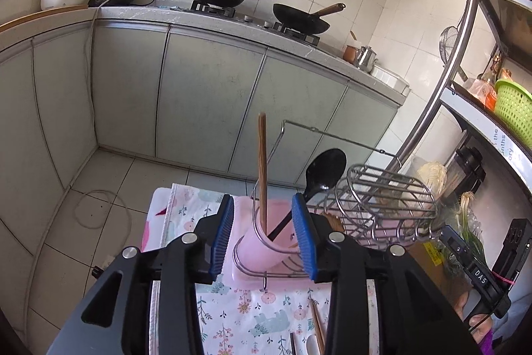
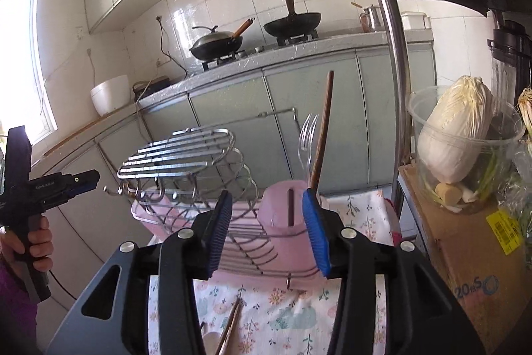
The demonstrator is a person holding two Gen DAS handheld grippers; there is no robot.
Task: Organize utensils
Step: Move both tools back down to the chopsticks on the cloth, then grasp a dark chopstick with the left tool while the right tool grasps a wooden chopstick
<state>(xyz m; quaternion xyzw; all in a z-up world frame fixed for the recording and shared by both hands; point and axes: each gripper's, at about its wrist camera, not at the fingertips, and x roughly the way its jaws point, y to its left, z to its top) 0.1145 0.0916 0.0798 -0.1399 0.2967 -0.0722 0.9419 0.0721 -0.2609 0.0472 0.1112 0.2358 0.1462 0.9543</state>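
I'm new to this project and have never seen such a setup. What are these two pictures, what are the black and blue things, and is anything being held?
Each picture comes from a camera mounted on a hand-held gripper that a person carries, one per hand. The left hand-held gripper and the right hand-held gripper both stand open, holding nothing. Ahead, on a floral cloth, sits a wire rack with pink cups; these hold a wooden stick, a black spoon and a clear fork. Chopsticks lie on the cloth.

"DAS" on right hand-held gripper (image 1: 478, 271); "20" on cardboard box (image 2: 465, 262).
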